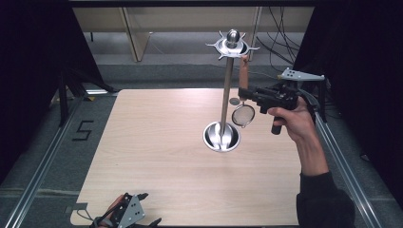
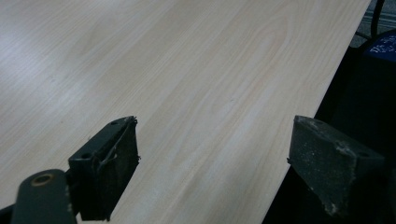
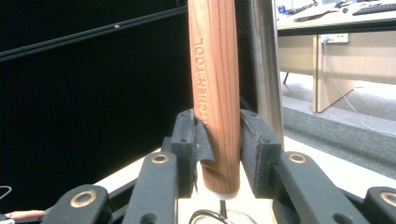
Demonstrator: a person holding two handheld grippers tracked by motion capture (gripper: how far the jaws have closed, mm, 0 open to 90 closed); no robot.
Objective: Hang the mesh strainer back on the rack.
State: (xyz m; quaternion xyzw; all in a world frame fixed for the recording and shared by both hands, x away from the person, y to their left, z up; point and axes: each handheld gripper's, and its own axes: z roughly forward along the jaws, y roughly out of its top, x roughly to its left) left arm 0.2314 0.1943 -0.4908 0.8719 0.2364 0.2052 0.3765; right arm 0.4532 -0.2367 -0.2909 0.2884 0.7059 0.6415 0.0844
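We saw one strainer (image 1: 244,115), its wooden handle (image 3: 215,93) upright and its mesh bowl hanging lowest, just beside the single metal stand (image 1: 227,85). The right gripper (image 1: 248,93), held level above the table (image 1: 157,142) by a raised hand, clamped that handle. The left gripper (image 2: 212,154) rested at the near edge, jaws apart.

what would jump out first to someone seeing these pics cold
Probably the tall steel stand rising from its round base near the table's middle, crowned by a ring of hooks. Right beside it, the right gripper is clamped on the wooden handle of a small mesh strainer, held upright with the mesh hanging below. The left gripper waits open at the table's near edge.
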